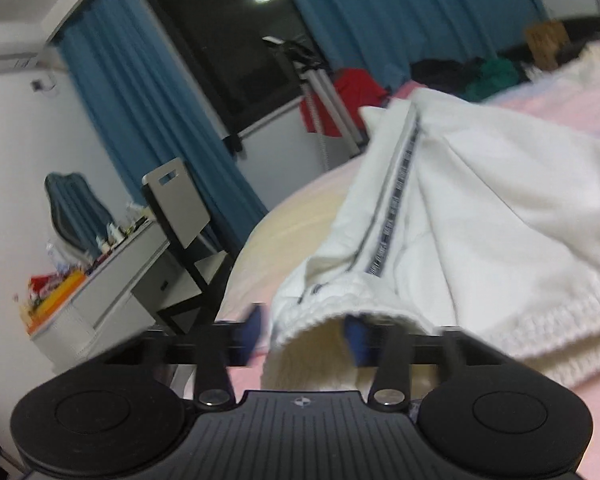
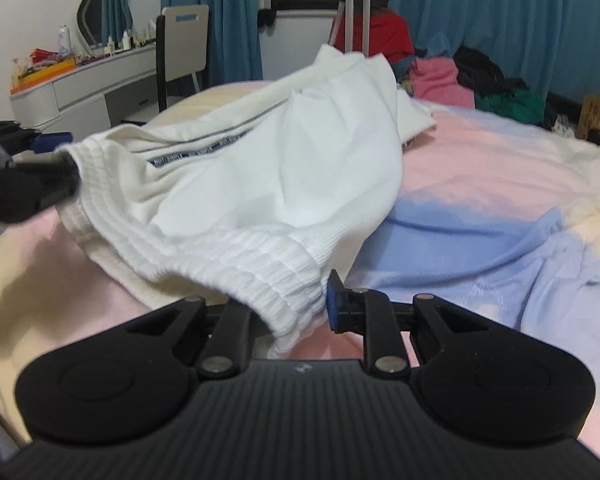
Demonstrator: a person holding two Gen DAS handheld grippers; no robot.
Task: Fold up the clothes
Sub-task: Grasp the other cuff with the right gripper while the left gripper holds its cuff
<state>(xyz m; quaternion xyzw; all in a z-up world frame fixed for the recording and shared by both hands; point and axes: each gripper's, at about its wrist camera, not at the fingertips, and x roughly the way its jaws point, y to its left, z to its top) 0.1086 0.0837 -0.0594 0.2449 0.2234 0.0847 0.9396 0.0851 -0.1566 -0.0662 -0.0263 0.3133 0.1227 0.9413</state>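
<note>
A white garment (image 2: 284,160) with a ribbed waistband and a dark lettered stripe is lifted above the bed. It also shows in the left wrist view (image 1: 480,208). My left gripper (image 1: 306,334) has its blue fingers around one end of the ribbed waistband, one finger inside the opening; it also shows at the left of the right wrist view (image 2: 56,160). My right gripper (image 2: 292,312) holds the other end of the waistband, with the cloth covering its left finger and the blue right finger (image 2: 334,304) beside the hem.
The bed (image 2: 480,184) has a pink, blue and cream cover. A pile of pink, green and dark clothes (image 2: 460,76) lies at its far side. A white dresser (image 2: 84,88) with clutter and a chair (image 2: 184,44) stand at the left, before blue curtains.
</note>
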